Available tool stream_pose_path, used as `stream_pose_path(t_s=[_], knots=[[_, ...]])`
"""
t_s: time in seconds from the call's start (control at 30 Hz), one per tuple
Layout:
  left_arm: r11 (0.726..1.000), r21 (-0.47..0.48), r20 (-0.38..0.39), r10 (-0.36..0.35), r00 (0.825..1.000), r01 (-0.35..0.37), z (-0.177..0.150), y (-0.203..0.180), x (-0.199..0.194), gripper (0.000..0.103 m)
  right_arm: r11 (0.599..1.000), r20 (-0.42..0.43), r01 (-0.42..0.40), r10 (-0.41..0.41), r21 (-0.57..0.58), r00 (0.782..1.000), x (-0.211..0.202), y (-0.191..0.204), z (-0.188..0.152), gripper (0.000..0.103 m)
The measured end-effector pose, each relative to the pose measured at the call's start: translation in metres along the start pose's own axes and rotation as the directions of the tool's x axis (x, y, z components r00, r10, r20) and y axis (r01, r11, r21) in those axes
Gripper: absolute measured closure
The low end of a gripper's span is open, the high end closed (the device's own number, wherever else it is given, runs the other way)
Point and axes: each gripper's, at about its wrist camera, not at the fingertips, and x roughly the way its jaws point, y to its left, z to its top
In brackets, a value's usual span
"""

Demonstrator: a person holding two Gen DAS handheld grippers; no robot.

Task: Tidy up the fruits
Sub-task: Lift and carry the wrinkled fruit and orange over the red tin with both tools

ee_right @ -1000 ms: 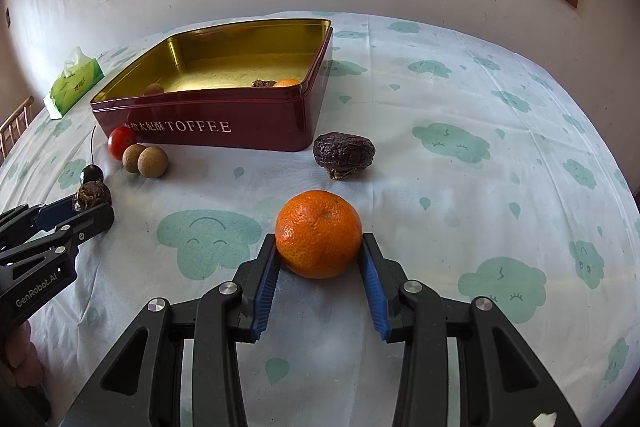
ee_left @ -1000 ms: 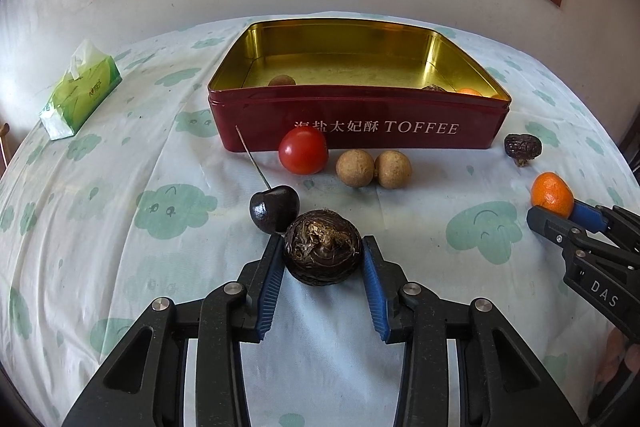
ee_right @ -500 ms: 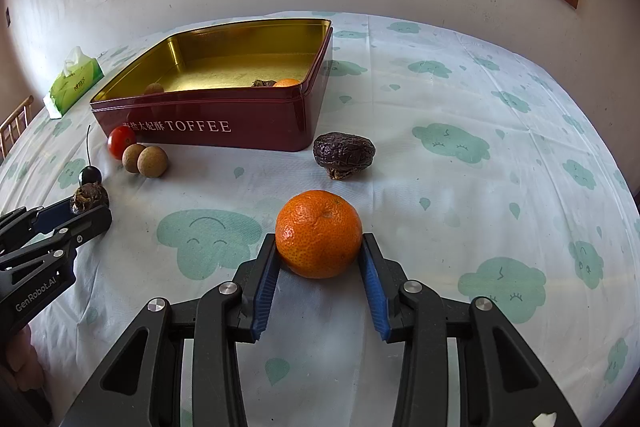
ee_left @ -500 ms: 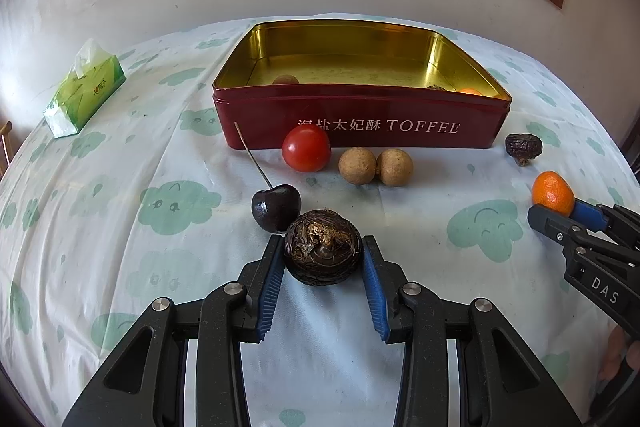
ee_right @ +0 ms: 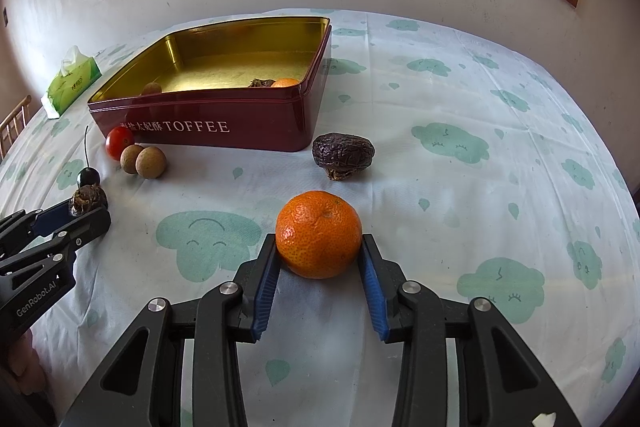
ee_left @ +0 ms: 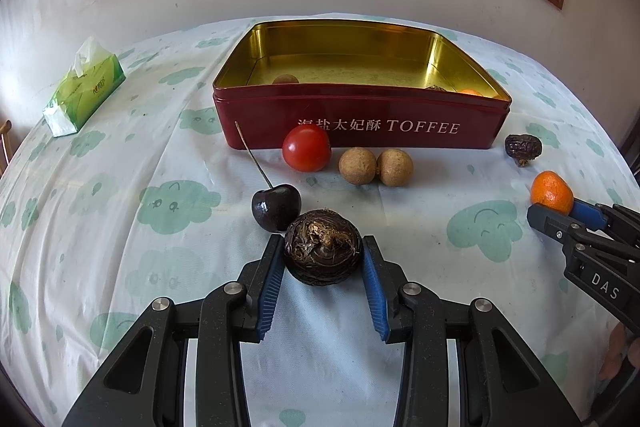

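A: So, what have the tongs got?

B: The left gripper (ee_left: 323,259) is clamped on a dark, scaly fruit (ee_left: 323,251); the right gripper (ee_right: 319,259) pinches a tangerine (ee_right: 319,233). Both fruits sit on the tablecloth (ee_right: 480,187).

A: And the tin?

B: The red toffee tin (ee_left: 360,123) lies at twelve o'clock from the left gripper and eleven from the right, so the left is nearer.

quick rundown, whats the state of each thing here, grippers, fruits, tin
left gripper: shut on water chestnut
right gripper: shut on mandarin
toffee tin: lid off, a few fruits inside
cherry: loose on cloth, stem on
tomato: loose by tin
tissue pack: opened
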Motion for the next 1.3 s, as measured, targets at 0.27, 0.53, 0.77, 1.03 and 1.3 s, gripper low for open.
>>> stream_pose_path(t_s=[0.27, 0.53, 0.77, 1.03, 1.3], knots=[[1.0, 0.013, -0.004, 0.007, 1.0, -0.007, 0.0, -0.002, -0.001, 0.064, 1.0, -0.018, -0.007, 0.007, 0.012, 1.0, 0.0, -0.002, 0.002, 0.067], [1.0, 0.01, -0.018, 0.005, 1.0, -0.004, 0.001, -0.001, -0.003, 0.064, 0.999, -0.014, -0.028, 0.029, 0.032, 0.999, -0.005, -0.002, 0.003, 0.067], [1.0, 0.019, -0.011, -0.001, 1.0, 0.001, 0.002, -0.005, -0.008, 0.064, 0.999, 0.002, -0.041, 0.041, 0.028, 0.999, -0.013, 0.001, 0.004, 0.067], [1.0, 0.012, 0.008, -0.02, 1.0, 0.02, 0.01, -0.003, -0.019, 0.064, 0.998, 0.022, -0.056, 0.055, 0.02, 0.998, -0.02, 0.003, 0.011, 0.067], [0.997, -0.013, 0.043, -0.071, 0.997, 0.072, 0.023, 0.005, -0.026, 0.064, 0.997, 0.052, -0.077, 0.077, -0.003, 0.996, -0.026, 0.01, 0.026, 0.067]])
